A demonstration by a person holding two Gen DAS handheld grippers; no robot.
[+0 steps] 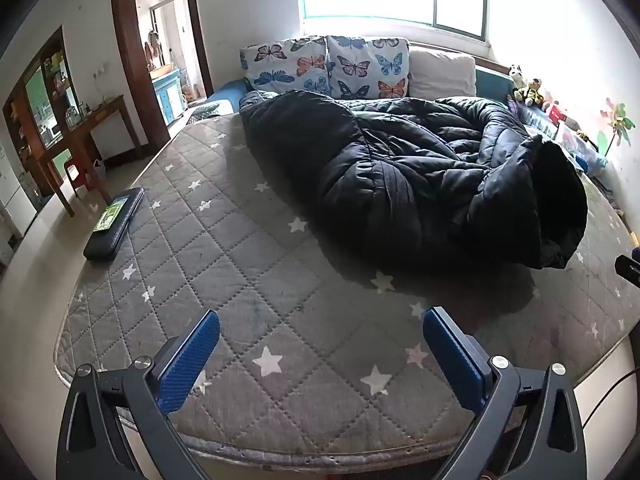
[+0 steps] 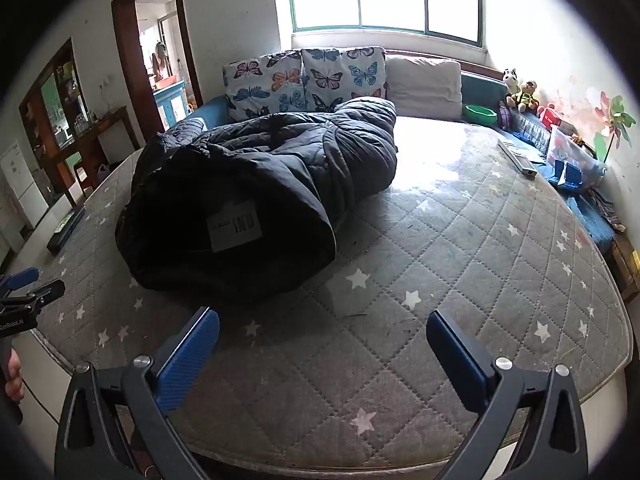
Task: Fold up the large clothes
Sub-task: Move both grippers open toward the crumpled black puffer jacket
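Note:
A large black puffer coat [image 1: 400, 172] lies crumpled on the grey star-quilted mattress [image 1: 248, 280]. In the right wrist view the coat [image 2: 256, 184] shows its hood opening with a white label [image 2: 236, 228] facing me. My left gripper [image 1: 320, 324] is open and empty above the mattress's near edge, short of the coat. My right gripper [image 2: 322, 324] is open and empty, just in front of the coat's hood end. The left gripper also shows at the left edge of the right wrist view [image 2: 28, 292].
Butterfly pillows [image 1: 324, 66] and a beige cushion [image 1: 440, 72] stand at the head of the bed. A black flat case [image 1: 114, 222] lies on the mattress's left edge. Toys and boxes [image 2: 568, 152] line the right wall. A wooden desk [image 1: 80, 136] stands left.

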